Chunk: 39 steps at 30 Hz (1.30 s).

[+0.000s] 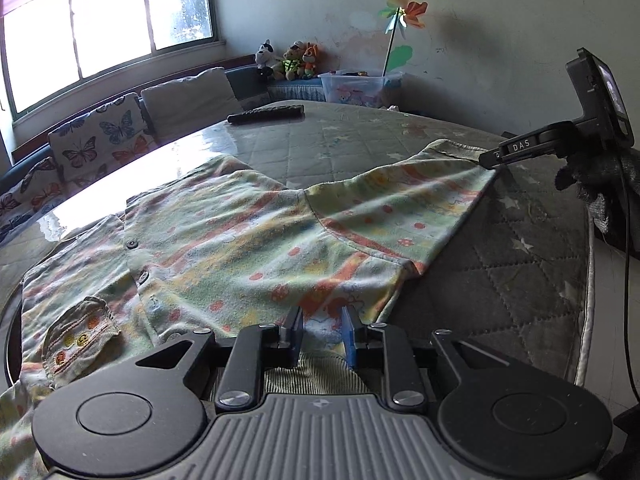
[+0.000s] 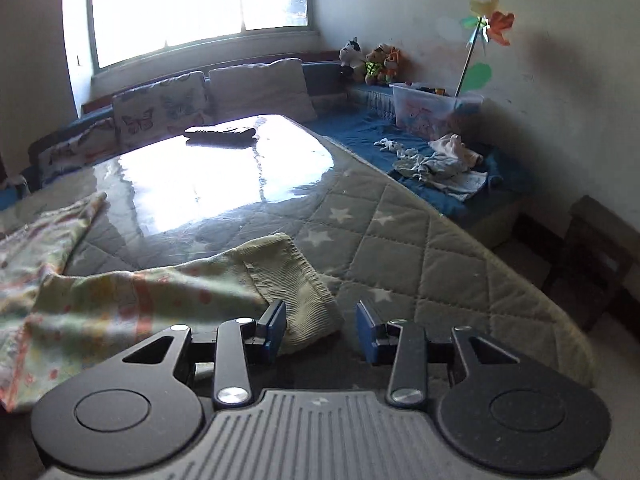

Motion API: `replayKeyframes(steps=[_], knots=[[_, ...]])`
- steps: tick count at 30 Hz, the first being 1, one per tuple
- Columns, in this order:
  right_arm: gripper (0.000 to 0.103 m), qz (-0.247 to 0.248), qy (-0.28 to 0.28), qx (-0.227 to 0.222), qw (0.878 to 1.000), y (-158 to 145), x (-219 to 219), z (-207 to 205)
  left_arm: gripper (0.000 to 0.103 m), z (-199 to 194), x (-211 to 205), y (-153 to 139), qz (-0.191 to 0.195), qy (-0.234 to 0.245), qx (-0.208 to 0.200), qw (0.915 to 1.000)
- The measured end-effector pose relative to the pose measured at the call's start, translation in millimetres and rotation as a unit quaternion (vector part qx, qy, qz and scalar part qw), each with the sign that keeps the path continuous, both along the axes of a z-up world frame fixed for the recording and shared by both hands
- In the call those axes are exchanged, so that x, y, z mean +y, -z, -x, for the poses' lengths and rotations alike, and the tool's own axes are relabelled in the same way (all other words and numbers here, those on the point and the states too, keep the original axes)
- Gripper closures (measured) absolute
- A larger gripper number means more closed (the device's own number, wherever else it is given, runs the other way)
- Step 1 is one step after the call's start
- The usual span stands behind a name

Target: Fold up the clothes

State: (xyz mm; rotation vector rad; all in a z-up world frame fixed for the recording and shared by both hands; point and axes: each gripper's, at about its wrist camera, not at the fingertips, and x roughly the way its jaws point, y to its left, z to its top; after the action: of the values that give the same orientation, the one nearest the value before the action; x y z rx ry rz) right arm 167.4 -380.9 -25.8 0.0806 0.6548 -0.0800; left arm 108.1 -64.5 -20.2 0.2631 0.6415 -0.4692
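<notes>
A pale green child's shirt [image 1: 224, 240] with orange stripes, buttons and a small pocket lies spread flat on the quilted table cover [image 1: 520, 280]. My left gripper [image 1: 323, 336] is at the shirt's near edge, its jaws partly apart with the ribbed hem [image 1: 304, 372] lying between and under them. The right sleeve [image 1: 400, 208] stretches out to the right. My right gripper [image 2: 322, 328], also visible from the side in the left wrist view [image 1: 490, 160], stands open at the sleeve's ribbed cuff [image 2: 296, 296]. The cuff touches the left finger and partly fills the gap.
A black remote [image 2: 220, 133] lies at the table's far end under strong window glare. Butterfly pillows [image 1: 100, 140], plush toys [image 2: 372, 64] and a clear bin [image 2: 432, 112] with a pinwheel line the bench. Loose clothes [image 2: 440, 168] lie on the blue seat. The table's edge [image 2: 520, 280] falls off on the right.
</notes>
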Motion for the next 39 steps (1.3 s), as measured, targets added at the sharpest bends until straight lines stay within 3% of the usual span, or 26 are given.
replayKeyframes(steps=[1, 3, 13, 18, 24, 31, 39], knots=[[0.079, -0.004, 0.004, 0.001, 1.0, 1, -2, -1, 0.08, 0, -1, 0, -0.001, 0.001, 0.0, 1.0], [0.094, -0.002, 0.001, 0.0, 1.0, 1, -1, -2, 0.08, 0, -2, 0, -0.003, 0.003, -0.001, 1.0], [0.096, 0.009, -0.006, -0.008, 1.0, -4, 1, -23, 0.077, 1, -3, 2, -0.008, 0.007, -0.004, 0.9999], [0.096, -0.028, -0.003, -0.021, 0.999, -11, -8, -19, 0.071, 3, -2, -4, -0.007, 0.004, -0.008, 0.9999], [0.096, -0.062, -0.046, -0.071, 0.995, -59, 9, -7, 0.061, 14, 18, -23, 0.011, -0.019, -0.039, 0.999], [0.096, -0.073, -0.198, -0.13, 0.969, -120, 94, 10, 0.055, 31, 66, -33, 0.02, -0.088, -0.063, 0.994], [0.096, -0.068, -0.349, -0.113, 0.928, -120, 219, 10, 0.05, 54, 117, -24, 0.024, -0.156, -0.06, 0.9856]])
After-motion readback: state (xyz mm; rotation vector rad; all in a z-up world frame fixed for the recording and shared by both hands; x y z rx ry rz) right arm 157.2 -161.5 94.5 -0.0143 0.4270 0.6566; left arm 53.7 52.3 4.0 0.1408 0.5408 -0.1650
